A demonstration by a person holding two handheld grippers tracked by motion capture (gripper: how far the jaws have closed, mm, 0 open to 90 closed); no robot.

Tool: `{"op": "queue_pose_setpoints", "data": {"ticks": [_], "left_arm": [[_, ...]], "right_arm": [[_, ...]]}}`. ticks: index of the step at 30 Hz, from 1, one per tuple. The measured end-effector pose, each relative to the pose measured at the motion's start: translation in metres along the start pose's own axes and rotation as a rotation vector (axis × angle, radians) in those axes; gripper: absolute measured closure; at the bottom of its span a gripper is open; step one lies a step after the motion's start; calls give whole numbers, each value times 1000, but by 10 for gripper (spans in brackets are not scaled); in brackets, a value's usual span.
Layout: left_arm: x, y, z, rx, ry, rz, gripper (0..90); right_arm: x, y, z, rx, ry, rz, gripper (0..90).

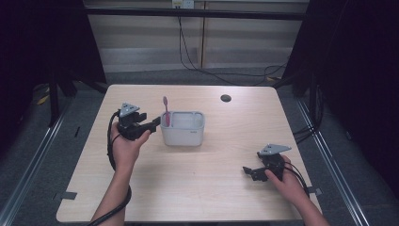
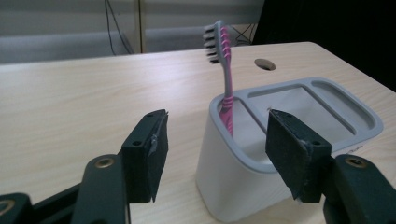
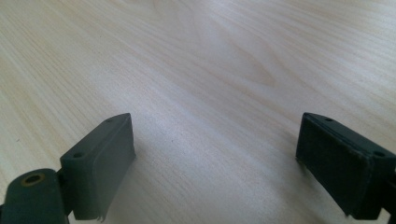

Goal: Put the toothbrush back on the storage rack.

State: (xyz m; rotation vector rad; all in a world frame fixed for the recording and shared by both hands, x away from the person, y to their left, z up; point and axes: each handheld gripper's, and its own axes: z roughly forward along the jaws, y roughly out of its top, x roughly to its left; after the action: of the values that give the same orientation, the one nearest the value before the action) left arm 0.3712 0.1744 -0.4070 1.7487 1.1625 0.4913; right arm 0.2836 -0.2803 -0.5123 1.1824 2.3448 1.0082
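Now left gripper (image 1: 151, 125) wide open, empty, just beside holder (image 1: 183, 127), pink toothbrush (image 1: 166, 111) upright inside, right gripper (image 1: 248, 171) wide open, empty, over table (image 1: 207, 188), well apart.

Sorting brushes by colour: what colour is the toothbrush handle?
Pink and grey toothbrush, clearest in the left gripper view.

One toothbrush (image 1: 165, 109), one holder (image 1: 183, 128) with two compartments, one bench (image 1: 197, 188), two hand-held grippers: left (image 1: 153, 123), right (image 1: 249, 171).
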Motion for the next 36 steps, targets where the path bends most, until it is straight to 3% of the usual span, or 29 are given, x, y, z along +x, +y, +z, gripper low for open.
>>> {"op": "queue_pose_setpoints", "data": {"ticks": [2, 12, 24, 36], "left_arm": [[2, -1, -1, 6, -1, -13, 392], [11, -8, -9, -17, -7, 11, 344], [21, -20, -16, -3, -51, 11, 264], [29, -34, -20, -2, -53, 12, 219]], "right_arm": [[0, 0, 0, 0, 0, 0, 109], [0, 0, 0, 1, 0, 0, 109], [0, 0, 0, 0, 0, -1, 109], [0, 0, 0, 0, -1, -1, 109]]}}
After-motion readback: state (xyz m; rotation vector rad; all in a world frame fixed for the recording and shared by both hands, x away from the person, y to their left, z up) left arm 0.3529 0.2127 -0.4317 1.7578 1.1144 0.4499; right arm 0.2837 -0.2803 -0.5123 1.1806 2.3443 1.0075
